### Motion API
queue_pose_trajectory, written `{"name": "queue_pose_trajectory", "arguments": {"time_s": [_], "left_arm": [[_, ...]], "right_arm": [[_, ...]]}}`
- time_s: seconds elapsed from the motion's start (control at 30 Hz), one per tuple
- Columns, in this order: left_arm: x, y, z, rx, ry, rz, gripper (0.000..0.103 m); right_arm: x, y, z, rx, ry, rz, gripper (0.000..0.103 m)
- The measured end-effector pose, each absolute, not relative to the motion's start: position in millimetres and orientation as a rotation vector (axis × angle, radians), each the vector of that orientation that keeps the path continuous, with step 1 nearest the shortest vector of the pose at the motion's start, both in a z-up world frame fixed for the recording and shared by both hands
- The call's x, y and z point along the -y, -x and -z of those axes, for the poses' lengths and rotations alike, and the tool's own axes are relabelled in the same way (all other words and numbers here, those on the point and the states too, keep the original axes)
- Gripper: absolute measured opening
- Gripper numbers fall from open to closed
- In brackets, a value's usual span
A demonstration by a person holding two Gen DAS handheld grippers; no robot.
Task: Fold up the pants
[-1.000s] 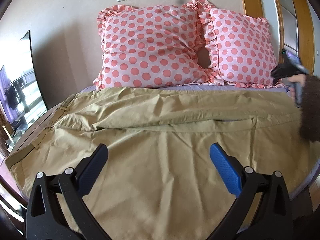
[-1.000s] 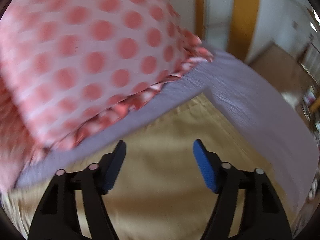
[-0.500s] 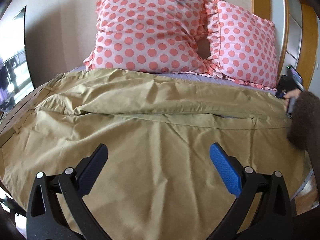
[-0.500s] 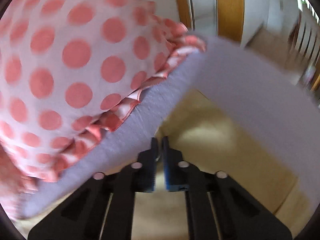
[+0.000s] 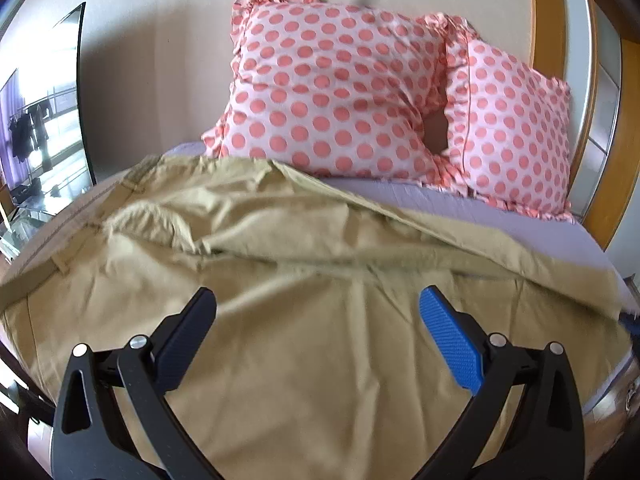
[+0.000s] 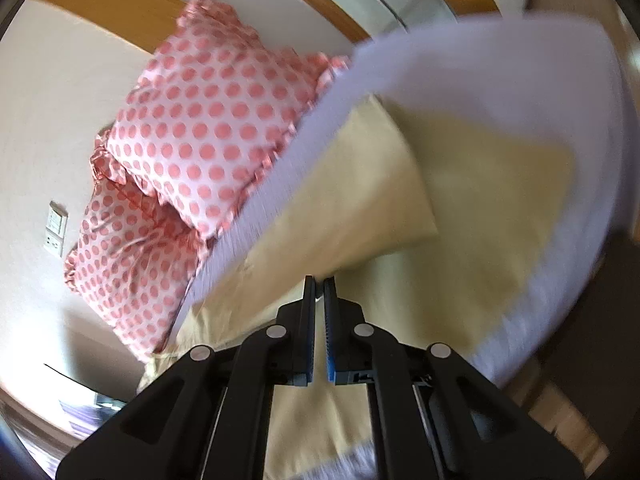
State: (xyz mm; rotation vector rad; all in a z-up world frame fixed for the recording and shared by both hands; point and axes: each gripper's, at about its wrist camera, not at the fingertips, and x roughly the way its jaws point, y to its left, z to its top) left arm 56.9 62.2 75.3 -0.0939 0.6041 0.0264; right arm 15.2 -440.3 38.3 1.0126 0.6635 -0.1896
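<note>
Right gripper [image 6: 317, 280] jaws now clamped on lifted pants [image 5: 320, 360] leg; left gripper [image 5: 318, 312] jaws wide, empty.

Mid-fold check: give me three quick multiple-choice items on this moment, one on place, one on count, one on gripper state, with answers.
1. Where do the tan pants lie?
A. on the bed, in front of the pillows
B. on the floor
C. on a chair

2. How many polka-dot pillows lean at the head of the bed?
A. one
B. two
C. four

3. How does the right gripper stand?
A. wide open
B. out of view
C. shut on a lifted fold of the pants

Answers:
1 A: the cloth spreads over the purple sheet below the pillows.
2 B: two show side by side.
3 C: its fingers pinch the raised tan edge, while the left gripper hangs open.
</note>
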Motion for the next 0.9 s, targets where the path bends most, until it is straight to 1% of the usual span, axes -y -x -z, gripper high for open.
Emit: {"name": "queue_pose_trajectory", "arguments": {"time_s": [0.03, 0.07, 0.1, 0.13, 0.17, 0.27, 0.33, 0.37, 0.4, 0.43, 0.53, 0.63, 0.7, 0.8, 0.83, 0.9], "left_arm": [[-65, -62, -80, -0.600, 0.092, -0.028, 0.101], [-68, -66, -83, -0.596, 0.087, -0.033, 0.101], [-72, -72, -88, -0.596, 0.076, -0.047, 0.101], [-76, -77, -91, -0.596, 0.072, -0.054, 0.101], [-80, -82, -95, -0.594, 0.070, -0.058, 0.101], [-95, -103, -106, -0.591, 0.103, -0.043, 0.101], [-107, -123, -110, -0.590, 0.161, -0.014, 0.101], [-113, -137, -111, -0.601, 0.198, -0.006, 0.101], [-118, -147, -111, -0.613, 0.223, -0.009, 0.101], [-124, -166, -109, -0.638, 0.256, -0.018, 0.101], [-135, -206, -100, -0.704, 0.308, -0.059, 0.101], [-136, -243, -88, -0.766, 0.302, -0.112, 0.100], [-133, -265, -77, -0.830, 0.280, -0.140, 0.096], [-135, -287, -58, -0.927, 0.278, -0.221, 0.081], [-140, -288, -51, -0.951, 0.308, -0.247, 0.072], [-149, -289, -43, -0.973, 0.356, -0.250, 0.046]], "right_arm": [[439, -12, -39, -0.668, -1.020, 0.195, 0.010], [442, -12, -38, -0.678, -1.036, 0.213, 0.022], [443, -14, -37, -0.685, -1.053, 0.224, 0.048], [444, -11, -34, -0.689, -1.068, 0.231, 0.060], [443, -8, -31, -0.687, -1.093, 0.230, 0.069], [439, -12, -28, -0.677, -1.102, 0.242, 0.068], [438, -17, -24, -0.656, -1.119, 0.226, 0.065], [438, -22, -20, -0.629, -1.132, 0.210, 0.047], [440, -29, -17, -0.596, -1.130, 0.174, 0.003], [443, -32, -16, -0.578, -1.118, 0.164, 0.002], [460, -15, -26, -0.428, -1.090, 0.166, 0.002], [466, -9, -37, -0.388, -1.052, 0.173, 0.002], [468, -11, -39, -0.385, -1.054, 0.165, 0.002], [467, -15, -40, -0.385, -1.046, 0.161, 0.002], [468, -16, -40, -0.383, -1.042, 0.157, 0.002], [468, -20, -41, -0.376, -1.018, 0.153, 0.002]]}}
